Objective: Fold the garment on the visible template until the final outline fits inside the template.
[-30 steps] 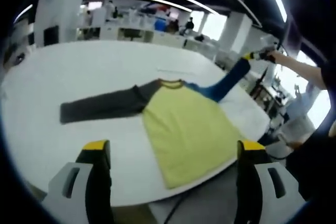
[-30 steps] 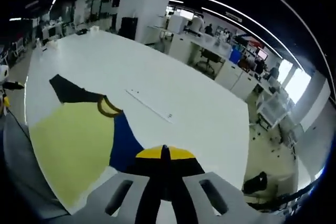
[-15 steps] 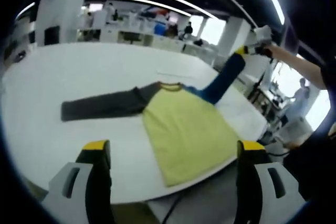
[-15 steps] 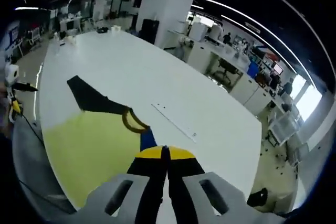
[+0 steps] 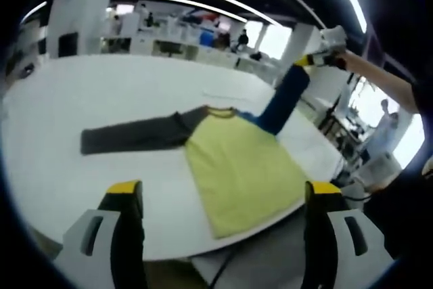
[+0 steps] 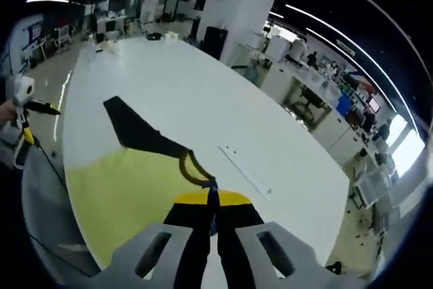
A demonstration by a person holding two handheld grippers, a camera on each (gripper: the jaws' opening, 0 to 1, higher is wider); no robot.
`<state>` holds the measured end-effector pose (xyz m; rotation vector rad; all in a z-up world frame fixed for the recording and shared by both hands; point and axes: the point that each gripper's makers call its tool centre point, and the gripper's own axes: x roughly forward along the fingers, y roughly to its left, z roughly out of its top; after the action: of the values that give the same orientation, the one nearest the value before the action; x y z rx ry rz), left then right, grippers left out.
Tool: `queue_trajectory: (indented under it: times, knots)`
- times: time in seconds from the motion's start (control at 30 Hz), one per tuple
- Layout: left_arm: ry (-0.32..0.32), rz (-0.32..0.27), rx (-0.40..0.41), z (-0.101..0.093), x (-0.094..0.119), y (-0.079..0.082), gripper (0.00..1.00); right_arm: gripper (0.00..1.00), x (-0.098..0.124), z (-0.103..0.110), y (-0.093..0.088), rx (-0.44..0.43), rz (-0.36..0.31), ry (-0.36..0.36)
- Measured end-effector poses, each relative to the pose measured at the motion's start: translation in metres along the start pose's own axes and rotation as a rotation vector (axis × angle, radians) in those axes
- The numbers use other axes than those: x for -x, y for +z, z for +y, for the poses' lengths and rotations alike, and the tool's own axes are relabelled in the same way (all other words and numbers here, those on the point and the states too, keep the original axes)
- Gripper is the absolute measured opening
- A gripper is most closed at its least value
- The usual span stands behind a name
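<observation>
The long-sleeved shirt [image 5: 240, 170] lies with its yellow body flat on the white table [image 5: 101, 99], near the table's edge. Its grey sleeve [image 5: 132, 137] lies stretched out flat; its blue sleeve [image 5: 281, 99] is lifted off the table, pinched in the right gripper [image 5: 318, 59]. The left gripper [image 5: 220, 194] hangs with jaws wide apart, clear of the table.

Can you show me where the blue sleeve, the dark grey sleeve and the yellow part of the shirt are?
blue sleeve [image 5: 281, 103], left gripper view, middle of the lifted cloth.
dark grey sleeve [image 5: 132, 137], left gripper view, middle of its flat length.
yellow shirt body [image 5: 240, 174], left gripper view, centre of the panel.
</observation>
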<state>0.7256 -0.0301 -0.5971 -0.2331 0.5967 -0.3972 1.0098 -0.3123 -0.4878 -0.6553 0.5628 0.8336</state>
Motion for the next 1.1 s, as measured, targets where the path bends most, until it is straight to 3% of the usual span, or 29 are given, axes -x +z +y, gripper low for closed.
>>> queue_trajectory:
  times: [0.5, 1.1]
  knots:
    - [0.006, -0.002, 0.014, 0.011, -0.001, 0.003, 0.94, 0.02, -0.050, 0.027, 0.029, 0.064, 0.022, 0.083]
    - [0.009, 0.022, 0.029, 0.020, -0.009, -0.001, 0.93, 0.02, -0.078, 0.039, 0.022, 0.055, 0.057, 0.121]
